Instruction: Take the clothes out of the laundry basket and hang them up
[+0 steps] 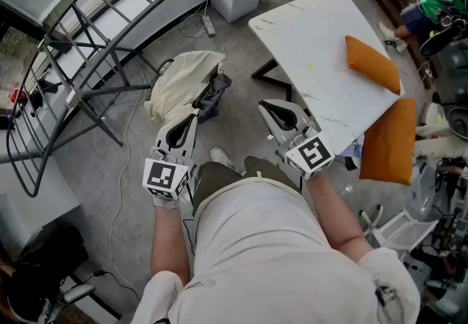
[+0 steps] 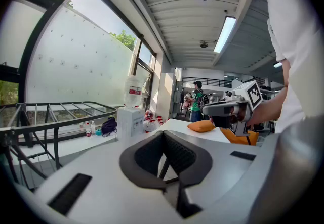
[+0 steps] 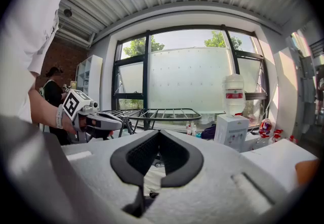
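Your white shirt (image 1: 256, 242) fills foreground; both grippers held at waist, pointing forward, ready stance with nothing carried. Left gripper (image 1: 189, 125) jaws closed tight, empty; right gripper (image 1: 276, 114) same. Cream clothes heap (image 1: 183, 74) with dark garment (image 1: 213, 90) lies on floor just ahead of left gripper, untouched. Drying rack (image 1: 80, 52) stands at left, likely hanging spot.

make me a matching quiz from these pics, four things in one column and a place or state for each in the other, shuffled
1 laundry basket
2 white table
3 drying rack
4 left tool

a shut, empty
b bears an orange cushion
c cream cloth, on the floor
d at the person's left, no clothes hung

Pairs: 1-c, 2-b, 3-d, 4-a
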Available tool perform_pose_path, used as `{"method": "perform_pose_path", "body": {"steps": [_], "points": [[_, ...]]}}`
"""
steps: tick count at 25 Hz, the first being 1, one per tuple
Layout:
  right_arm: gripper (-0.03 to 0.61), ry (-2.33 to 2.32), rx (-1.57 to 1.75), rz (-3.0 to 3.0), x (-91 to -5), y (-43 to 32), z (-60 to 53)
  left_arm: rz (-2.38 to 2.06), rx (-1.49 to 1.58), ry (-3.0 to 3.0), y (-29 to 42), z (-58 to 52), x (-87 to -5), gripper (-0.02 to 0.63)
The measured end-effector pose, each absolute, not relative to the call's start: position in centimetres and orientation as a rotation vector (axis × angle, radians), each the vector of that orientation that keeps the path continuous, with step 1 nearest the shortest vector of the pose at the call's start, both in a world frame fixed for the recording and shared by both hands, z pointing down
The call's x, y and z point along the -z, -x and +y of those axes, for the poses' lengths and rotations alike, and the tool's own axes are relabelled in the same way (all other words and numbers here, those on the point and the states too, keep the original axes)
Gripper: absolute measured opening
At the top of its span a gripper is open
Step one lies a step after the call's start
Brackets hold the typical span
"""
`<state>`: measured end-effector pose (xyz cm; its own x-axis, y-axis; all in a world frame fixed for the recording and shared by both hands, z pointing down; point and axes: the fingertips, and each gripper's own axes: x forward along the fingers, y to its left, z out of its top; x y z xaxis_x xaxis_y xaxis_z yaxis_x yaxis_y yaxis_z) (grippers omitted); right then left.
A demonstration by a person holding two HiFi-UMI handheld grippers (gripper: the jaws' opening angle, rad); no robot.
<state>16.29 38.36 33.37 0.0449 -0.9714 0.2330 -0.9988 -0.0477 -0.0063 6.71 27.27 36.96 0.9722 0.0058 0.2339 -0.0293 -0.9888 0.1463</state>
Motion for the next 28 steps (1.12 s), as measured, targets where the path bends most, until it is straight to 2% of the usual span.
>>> {"method": "perform_pose_path", "body": {"steps": [9, 17, 28], "points": [[0.005, -2.085, -0.360, -2.063, -35.5, -16.0, 32.0, -0.207, -0.434, -2.900, -1.9, 21.1, -39.1, 0.000], [0.006, -1.939, -0.514, -2.090, -41.2, -20.1, 25.4, -0.481, -0.542, -2.766, 1.2, 17.8, -43.4, 0.001], [0.026, -1.637, -0.716, -2.170, -51.7, -29.9, 13.1, -0.856, -0.679, -2.544, -5.2, 9.6, -45.9, 0.002]]}}
